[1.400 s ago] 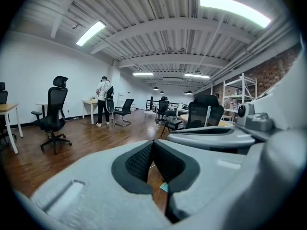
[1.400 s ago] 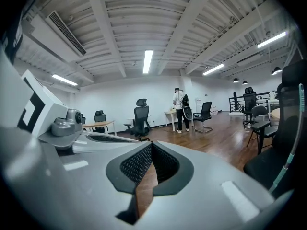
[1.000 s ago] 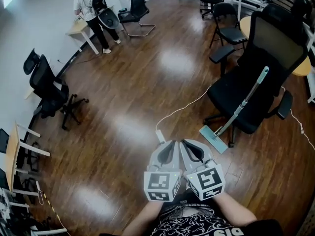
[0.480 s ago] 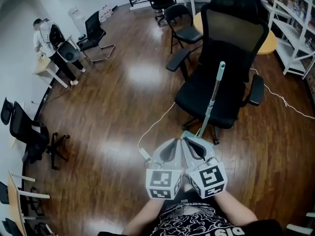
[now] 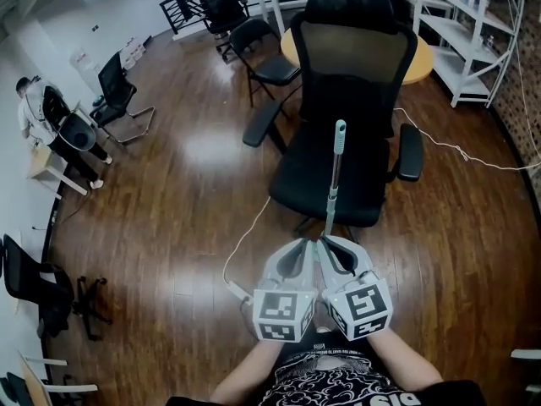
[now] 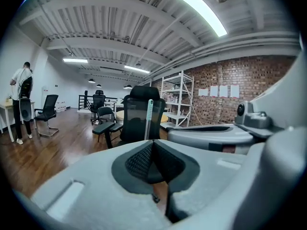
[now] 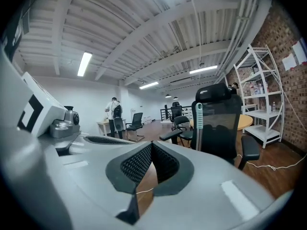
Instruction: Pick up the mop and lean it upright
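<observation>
No word or number can be read anywhere in these views. The two marker cubes (image 5: 279, 315) bear only black-and-white square patterns, no letters. The white sheets (image 6: 219, 91) on the brick wall (image 6: 268, 75) are too small to read, and the white print on the person's dark shirt (image 5: 330, 386) is cut off at the frame's edge.

Left gripper (image 5: 299, 244), right gripper (image 5: 328, 241): closed, adjacent

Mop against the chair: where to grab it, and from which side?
Take the mop mid-shaft, below the teal end grip, coming from the near side. The black chair blocks the far side, and the shaft stands near upright, so a level grip closing sideways should fit.
</observation>
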